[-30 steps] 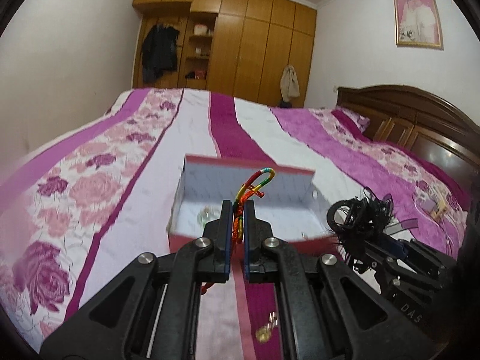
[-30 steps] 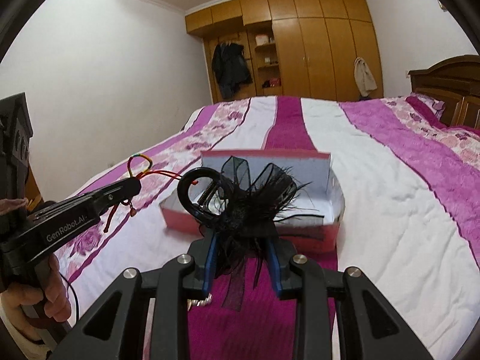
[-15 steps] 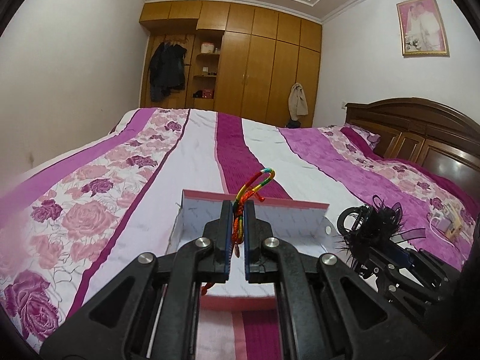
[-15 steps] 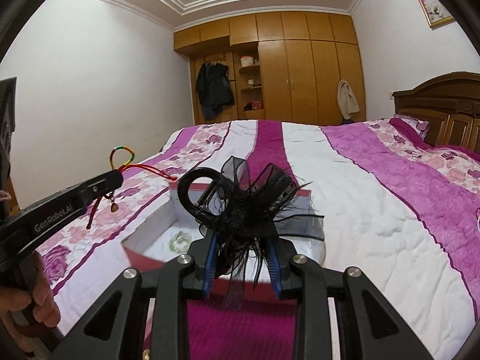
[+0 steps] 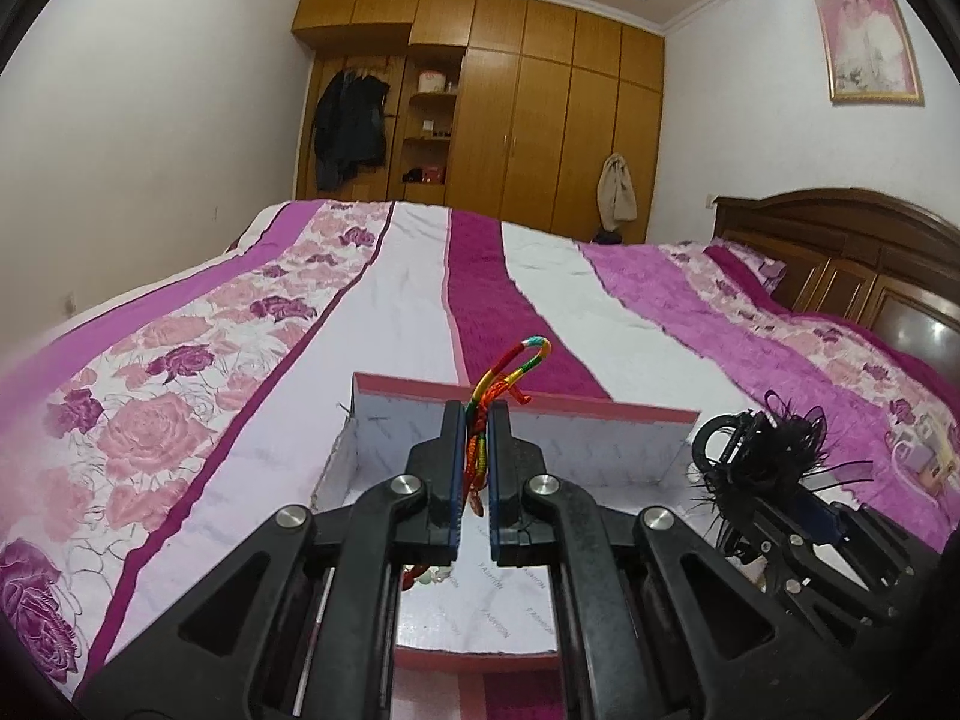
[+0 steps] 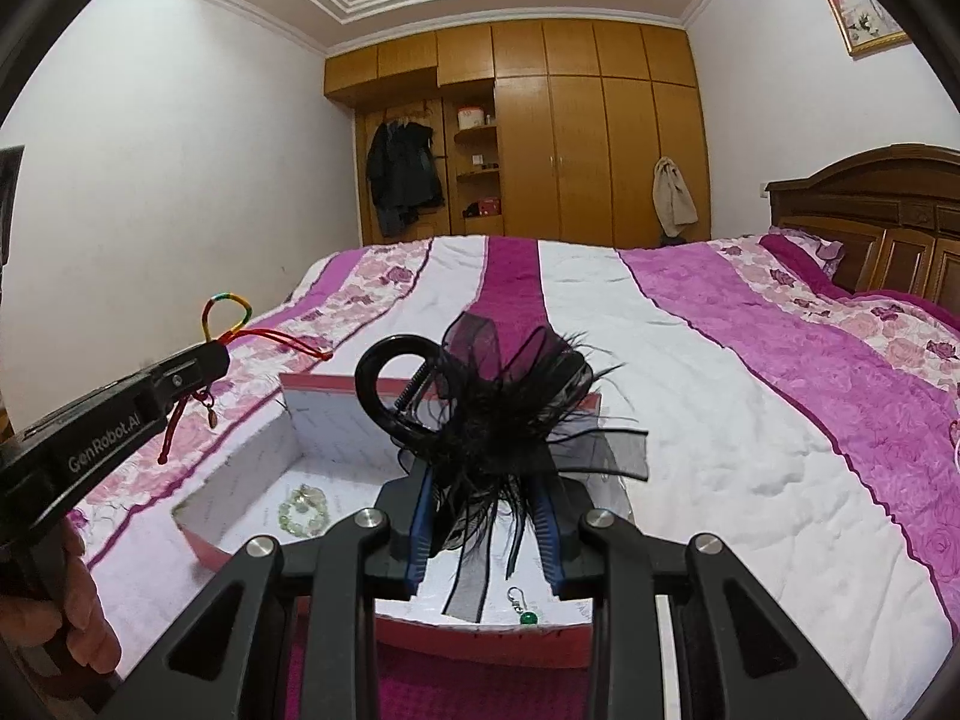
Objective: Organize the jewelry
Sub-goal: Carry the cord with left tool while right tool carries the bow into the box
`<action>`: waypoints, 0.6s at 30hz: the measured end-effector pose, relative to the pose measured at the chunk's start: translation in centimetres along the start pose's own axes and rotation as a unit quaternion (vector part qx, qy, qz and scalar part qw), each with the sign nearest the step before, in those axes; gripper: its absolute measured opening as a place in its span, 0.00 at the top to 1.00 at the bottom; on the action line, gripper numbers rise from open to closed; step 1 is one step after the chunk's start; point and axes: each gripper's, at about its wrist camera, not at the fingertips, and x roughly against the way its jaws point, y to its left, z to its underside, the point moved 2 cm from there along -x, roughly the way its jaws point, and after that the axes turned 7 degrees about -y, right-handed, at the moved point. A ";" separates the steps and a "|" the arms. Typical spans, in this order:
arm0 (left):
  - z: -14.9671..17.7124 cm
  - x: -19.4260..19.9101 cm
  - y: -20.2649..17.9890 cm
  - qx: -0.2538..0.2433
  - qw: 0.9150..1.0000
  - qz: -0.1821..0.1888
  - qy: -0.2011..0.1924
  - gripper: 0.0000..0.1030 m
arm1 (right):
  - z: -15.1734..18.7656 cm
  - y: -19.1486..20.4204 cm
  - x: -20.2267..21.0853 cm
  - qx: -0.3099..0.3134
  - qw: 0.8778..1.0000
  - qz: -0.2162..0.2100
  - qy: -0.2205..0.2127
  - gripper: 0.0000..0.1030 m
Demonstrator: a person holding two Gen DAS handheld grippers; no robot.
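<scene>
Shift since 1.0 s: both grippers now over pink box [image 6: 288,450].
Left gripper [image 5: 475,450]: clamps braided cord bracelet [image 5: 510,369], box directly below.
Right gripper [image 6: 483,516]: clamps black feather hair clip [image 6: 480,402], likewise above box.

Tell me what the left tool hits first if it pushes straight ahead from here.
Probably the far wall of the pink box: the left tool, shut on the multicolored cord bracelet, points at it, though depth is unclear.

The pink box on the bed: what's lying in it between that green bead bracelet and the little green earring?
In the right wrist view, only bare white box floor shows between the bead bracelet and the earring; the right gripper, clamping a black feathered hair clip, hides part.
</scene>
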 end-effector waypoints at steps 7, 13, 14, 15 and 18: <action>2.0 -2.6 0.5 0.003 0.999 -0.018 0.048 1.00 | 1.4 -1.0 -2.2 -0.013 0.999 0.007 0.042 0.70; 3.8 -4.6 0.5 -0.015 0.995 -0.029 0.099 1.00 | 2.6 -1.7 -4.0 -0.018 0.996 0.011 0.081 0.69; 4.1 -4.9 0.6 -0.016 0.993 -0.032 0.110 1.00 | 2.8 -1.8 -4.3 -0.019 0.996 0.012 0.087 0.69; 4.3 -5.1 0.7 -0.016 0.993 -0.033 0.116 1.00 | 3.0 -1.9 -4.5 -0.019 0.995 0.011 0.093 0.69; 4.9 -5.7 0.9 -0.012 0.990 -0.036 0.139 1.00 | 3.4 -1.9 -4.9 -0.020 0.994 0.010 0.107 0.69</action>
